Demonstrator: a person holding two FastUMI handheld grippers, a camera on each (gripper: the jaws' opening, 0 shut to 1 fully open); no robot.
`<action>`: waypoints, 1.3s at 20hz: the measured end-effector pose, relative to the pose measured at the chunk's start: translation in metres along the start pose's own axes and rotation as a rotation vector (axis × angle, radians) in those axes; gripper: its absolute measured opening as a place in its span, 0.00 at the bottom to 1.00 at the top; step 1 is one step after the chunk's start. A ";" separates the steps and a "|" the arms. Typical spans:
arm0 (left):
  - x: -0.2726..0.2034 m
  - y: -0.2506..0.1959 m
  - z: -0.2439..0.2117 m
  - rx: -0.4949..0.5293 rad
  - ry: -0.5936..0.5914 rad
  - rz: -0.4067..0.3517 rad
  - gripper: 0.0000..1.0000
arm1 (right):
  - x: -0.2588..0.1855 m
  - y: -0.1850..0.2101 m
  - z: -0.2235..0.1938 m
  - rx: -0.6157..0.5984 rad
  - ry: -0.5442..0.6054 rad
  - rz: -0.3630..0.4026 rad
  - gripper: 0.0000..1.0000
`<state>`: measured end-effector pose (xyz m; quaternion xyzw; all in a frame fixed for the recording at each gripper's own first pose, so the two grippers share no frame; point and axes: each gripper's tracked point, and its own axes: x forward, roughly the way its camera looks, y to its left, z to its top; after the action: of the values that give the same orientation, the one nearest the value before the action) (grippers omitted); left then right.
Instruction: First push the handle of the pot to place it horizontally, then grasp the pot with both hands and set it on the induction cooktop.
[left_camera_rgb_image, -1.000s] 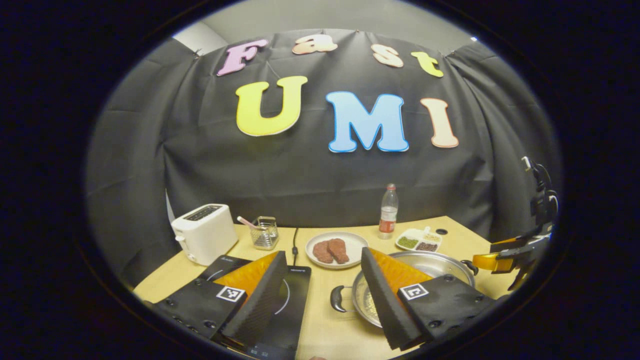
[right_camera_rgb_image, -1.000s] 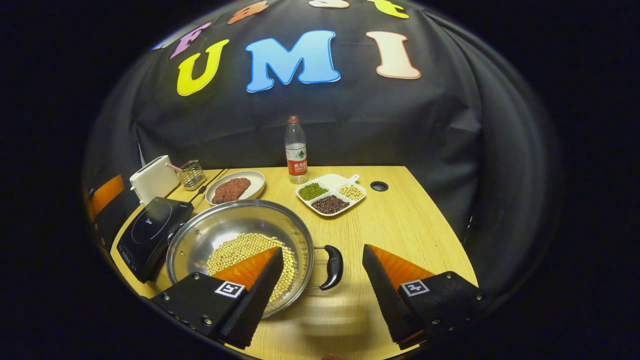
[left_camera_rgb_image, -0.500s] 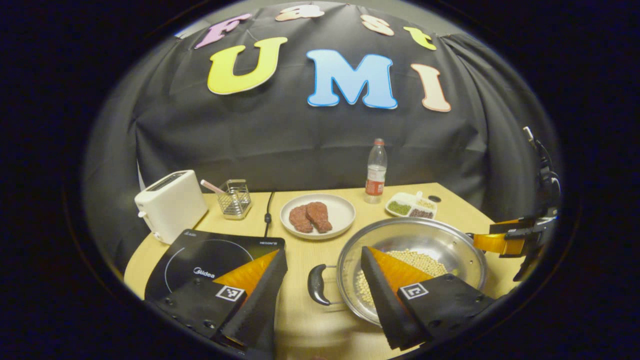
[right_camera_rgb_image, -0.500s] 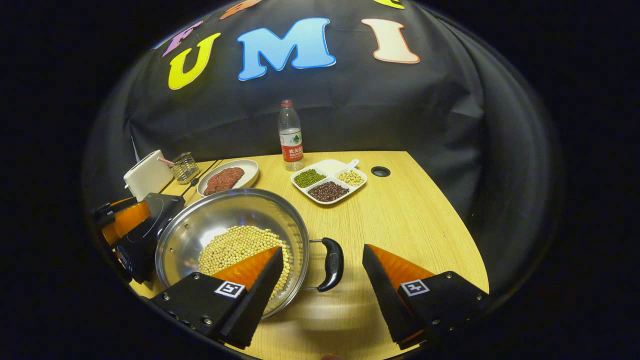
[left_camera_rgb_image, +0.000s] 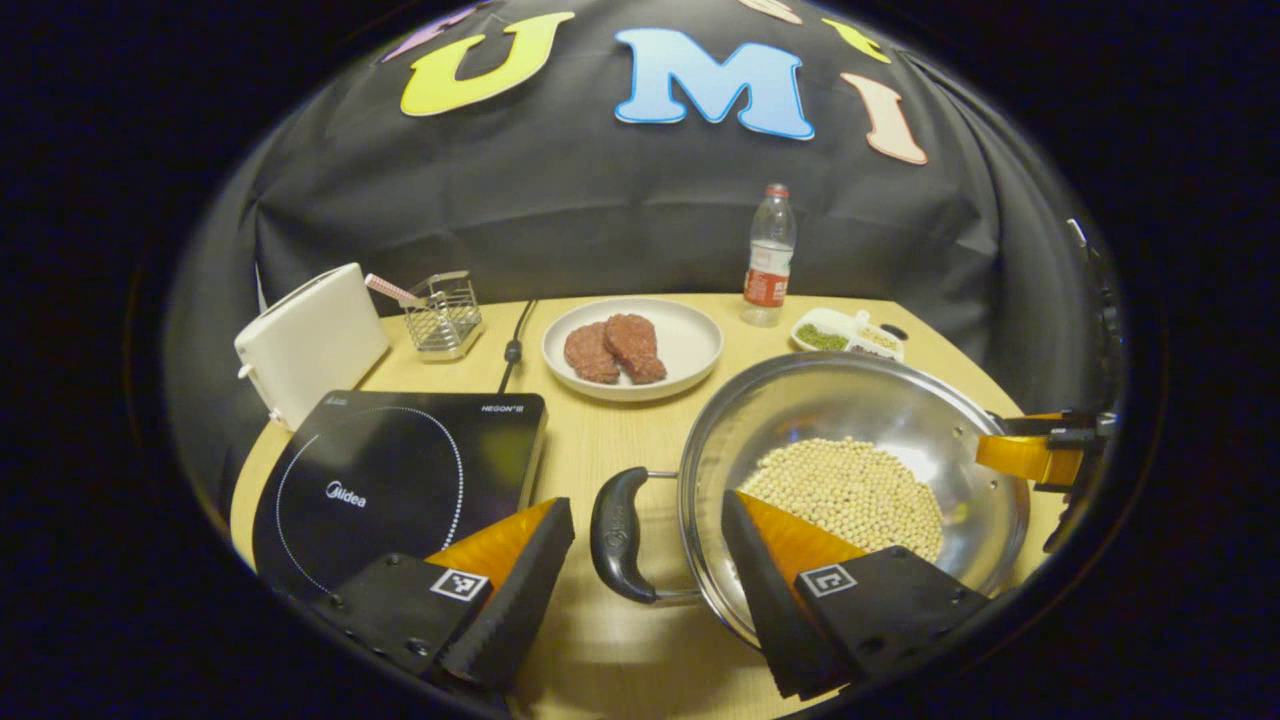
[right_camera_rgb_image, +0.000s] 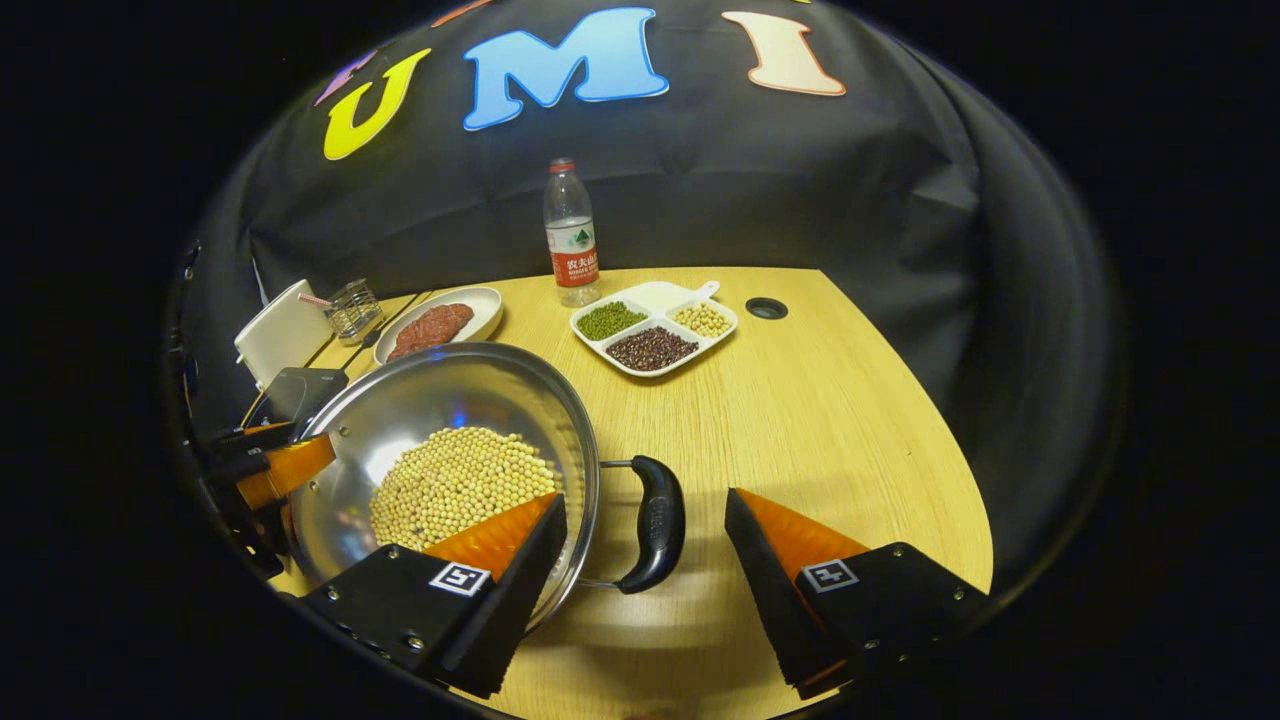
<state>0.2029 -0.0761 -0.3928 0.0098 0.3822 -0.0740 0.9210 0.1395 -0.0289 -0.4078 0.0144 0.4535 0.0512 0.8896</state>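
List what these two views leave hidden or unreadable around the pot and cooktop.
- Black induction cooktop: its near edge is covered by the left gripper in the left gripper view; in the right gripper view the steel pot of yellow beans hides most of it.
- Pot's near rim: behind a gripper finger in each view.
- Divided white dish: partly behind the pot's rim in the left gripper view.

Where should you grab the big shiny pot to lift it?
Probably by its two black loop handles, one hand-held gripper on each. They stick out from opposite sides of the pot, so come in from both sides. The rim is thin and slanted, and beans weigh it down.
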 end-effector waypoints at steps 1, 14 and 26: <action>0.003 0.002 -0.003 0.001 0.008 0.006 0.97 | 0.003 -0.001 -0.003 0.003 0.011 -0.001 0.98; 0.012 -0.002 -0.005 -0.031 0.030 0.027 0.69 | 0.008 0.014 -0.004 -0.021 0.064 0.014 0.54; -0.031 0.032 0.012 -0.065 -0.030 -0.007 0.66 | -0.035 0.050 0.007 -0.064 0.040 -0.017 0.53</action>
<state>0.1947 -0.0416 -0.3636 -0.0224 0.3708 -0.0650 0.9262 0.1212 0.0169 -0.3718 -0.0188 0.4693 0.0585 0.8809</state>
